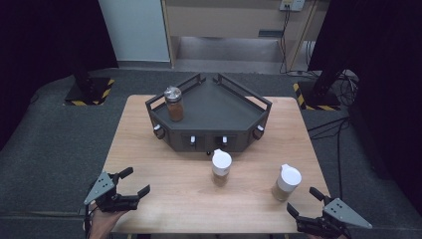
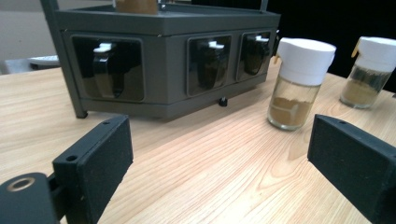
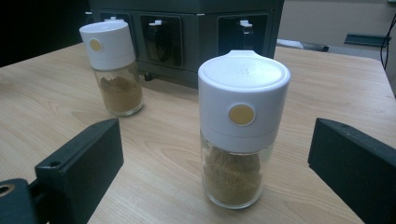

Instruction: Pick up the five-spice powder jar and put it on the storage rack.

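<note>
The right tool stands open just short of the near jar on the surface, so it should straddle the white cap squarely before closing, while the left tool waits open.

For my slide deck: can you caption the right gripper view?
Open right hand-held gripper faces a white-capped spice jar on the wooden table; a second jar stands before the dark rack.

right jar: white cap, tan powder, upright on table | middle jar: same, upright
</note>
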`<state>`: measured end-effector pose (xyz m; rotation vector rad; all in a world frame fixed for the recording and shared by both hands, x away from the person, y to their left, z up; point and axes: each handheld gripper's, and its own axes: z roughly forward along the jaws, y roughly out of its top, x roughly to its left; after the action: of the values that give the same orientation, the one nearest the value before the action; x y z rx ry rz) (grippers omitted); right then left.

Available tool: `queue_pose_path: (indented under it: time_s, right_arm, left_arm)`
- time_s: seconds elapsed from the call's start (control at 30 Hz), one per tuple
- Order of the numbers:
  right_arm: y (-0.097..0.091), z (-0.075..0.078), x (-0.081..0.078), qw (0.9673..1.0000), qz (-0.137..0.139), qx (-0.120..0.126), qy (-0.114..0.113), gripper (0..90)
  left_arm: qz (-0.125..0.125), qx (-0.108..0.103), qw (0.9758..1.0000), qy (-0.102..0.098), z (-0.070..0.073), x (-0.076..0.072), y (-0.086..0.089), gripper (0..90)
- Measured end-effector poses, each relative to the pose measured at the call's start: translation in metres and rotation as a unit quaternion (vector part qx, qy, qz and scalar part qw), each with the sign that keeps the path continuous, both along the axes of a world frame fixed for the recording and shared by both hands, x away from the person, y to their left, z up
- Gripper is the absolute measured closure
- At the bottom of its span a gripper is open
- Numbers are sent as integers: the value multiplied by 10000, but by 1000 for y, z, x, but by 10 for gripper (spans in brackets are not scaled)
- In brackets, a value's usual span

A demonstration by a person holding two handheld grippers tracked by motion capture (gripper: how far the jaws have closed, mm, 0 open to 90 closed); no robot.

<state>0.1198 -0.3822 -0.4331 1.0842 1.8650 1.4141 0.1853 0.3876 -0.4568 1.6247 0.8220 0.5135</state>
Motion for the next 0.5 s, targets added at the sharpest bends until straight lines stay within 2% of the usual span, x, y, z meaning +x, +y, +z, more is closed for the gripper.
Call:
queue_pose_path:
  time_s: [0.07,0.27,0.5]
  right_arm:
    - [0,0,0,10000,3,0,-1,33]
    - [0,0,0,10000,28,0,-6,33]
    - [0,0,1,10000,43,7,-5,33]
  left_arm:
    - [-20,-55,10000,1,-2,0,3,55]
    - [-127,8,9998,-127,-4,-2,8,47]
    - [-223,11,9997,-90,-4,0,7,33]
